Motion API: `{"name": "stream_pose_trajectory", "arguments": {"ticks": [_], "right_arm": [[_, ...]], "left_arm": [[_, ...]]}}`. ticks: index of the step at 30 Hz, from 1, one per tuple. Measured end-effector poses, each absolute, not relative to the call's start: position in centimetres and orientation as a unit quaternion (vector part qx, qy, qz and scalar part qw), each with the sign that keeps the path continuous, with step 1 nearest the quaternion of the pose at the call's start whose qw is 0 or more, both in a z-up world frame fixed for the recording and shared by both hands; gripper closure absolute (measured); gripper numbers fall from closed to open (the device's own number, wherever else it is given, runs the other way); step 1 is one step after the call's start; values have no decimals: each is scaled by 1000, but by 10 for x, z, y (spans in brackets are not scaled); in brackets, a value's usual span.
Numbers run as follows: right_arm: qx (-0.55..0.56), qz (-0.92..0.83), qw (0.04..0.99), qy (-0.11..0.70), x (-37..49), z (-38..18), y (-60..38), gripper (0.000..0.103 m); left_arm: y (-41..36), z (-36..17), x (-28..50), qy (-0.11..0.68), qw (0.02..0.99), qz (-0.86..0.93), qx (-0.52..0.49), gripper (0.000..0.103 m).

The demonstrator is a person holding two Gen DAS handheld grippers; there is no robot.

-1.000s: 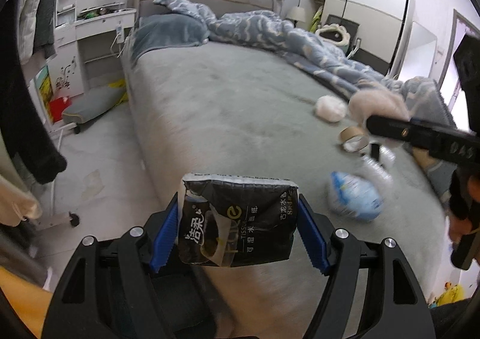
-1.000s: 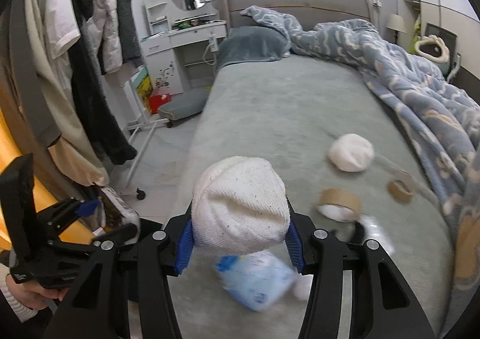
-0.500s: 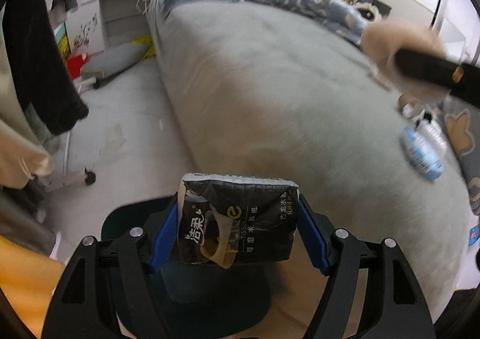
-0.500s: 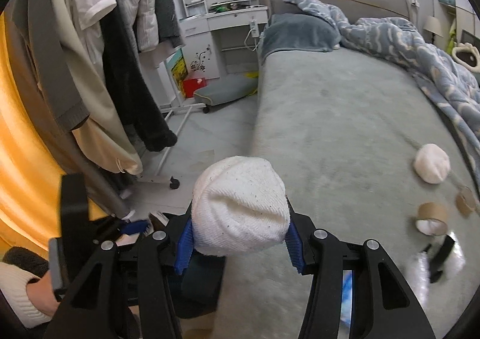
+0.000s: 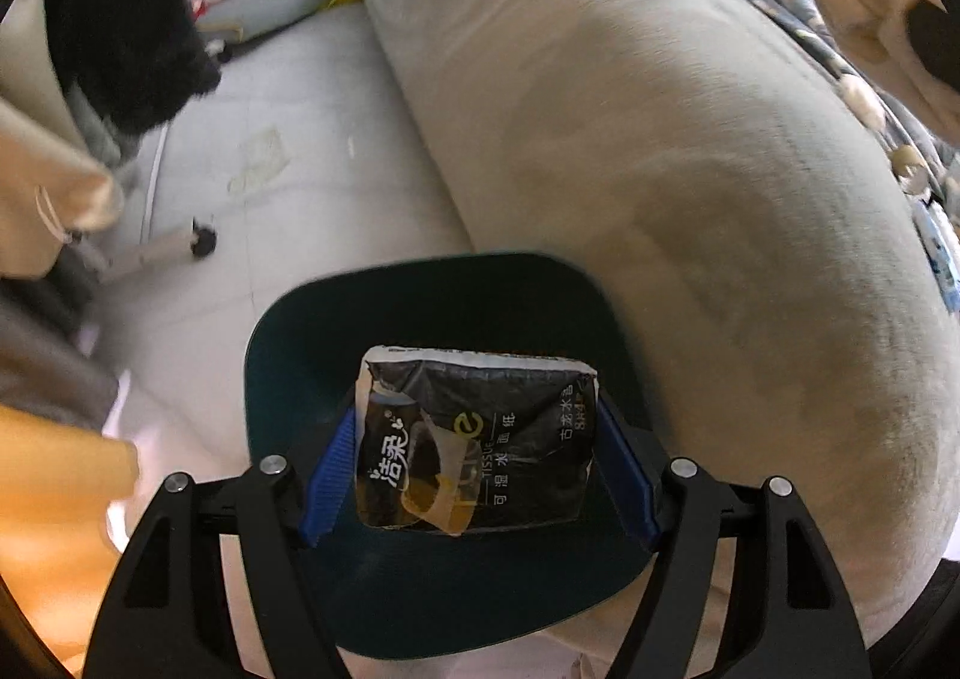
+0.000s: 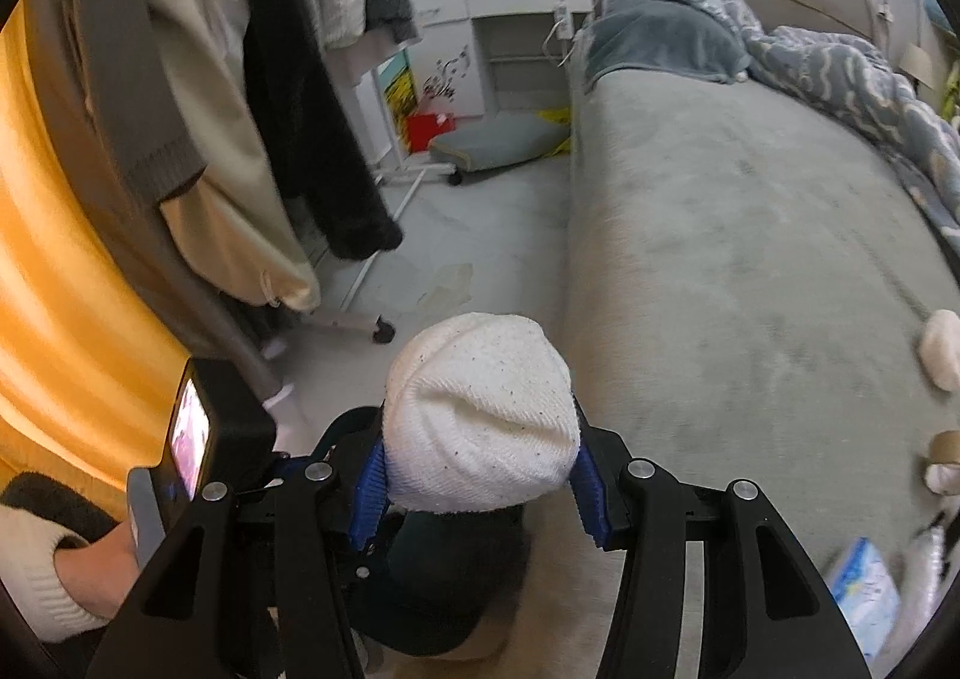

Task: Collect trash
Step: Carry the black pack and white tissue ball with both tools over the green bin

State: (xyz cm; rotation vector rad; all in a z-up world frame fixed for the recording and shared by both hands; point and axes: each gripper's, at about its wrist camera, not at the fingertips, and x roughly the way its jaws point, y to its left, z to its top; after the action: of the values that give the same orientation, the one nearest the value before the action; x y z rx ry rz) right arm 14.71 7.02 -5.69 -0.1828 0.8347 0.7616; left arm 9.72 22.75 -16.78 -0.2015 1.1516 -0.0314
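My left gripper point(image 5: 477, 463) is shut on a black tissue packet point(image 5: 474, 445) and holds it right above the open mouth of a dark green trash bin point(image 5: 420, 307) on the floor beside the bed. My right gripper point(image 6: 480, 475) is shut on a white balled sock point(image 6: 480, 415) and hovers over the same bin point(image 6: 444, 589), just left of the bed's edge. The left gripper's body point(image 6: 198, 439) shows at the lower left of the right wrist view.
The grey bed point(image 6: 750, 271) holds another white ball point(image 6: 942, 349), tape rolls point(image 6: 945, 448), a blue packet point(image 6: 864, 601) and a clear bottle. A clothes rack with hanging coats point(image 6: 312, 108) and its wheeled foot point(image 6: 378, 328) stands on the left.
Both grippers have swung left and down from over the bed to over the bin beside it, each still holding its item. The bin now fills the view under the tissue packet.
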Motion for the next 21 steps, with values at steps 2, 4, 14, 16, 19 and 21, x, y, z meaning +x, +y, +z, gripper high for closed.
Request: {"name": "stream_pose_trajectory", "arguments": {"ticks": [2,4,14,16,19,21], "right_arm": [[-92,367,833,405,146,-64,80,51],[-97,372,824,416,145,-74,91,51],[-98,374,790,477,156,-115,115,51],[-96,370,784,488,159,-123,117,51],[-102,366,779,499,158,-134,122,51],[-108,363,777,504,158,-140,126,51]], "left_arm": [[236,-176,95,556,824,-15,-105,28],[241,-183,95,566,816,-16,-113,28],[261,-196,87,587,798,-22,-137,18],[267,-194,84,582,800,-22,-143,16],[277,-187,81,566,808,-25,-159,13],[284,-180,79,553,816,-24,-165,13]]}}
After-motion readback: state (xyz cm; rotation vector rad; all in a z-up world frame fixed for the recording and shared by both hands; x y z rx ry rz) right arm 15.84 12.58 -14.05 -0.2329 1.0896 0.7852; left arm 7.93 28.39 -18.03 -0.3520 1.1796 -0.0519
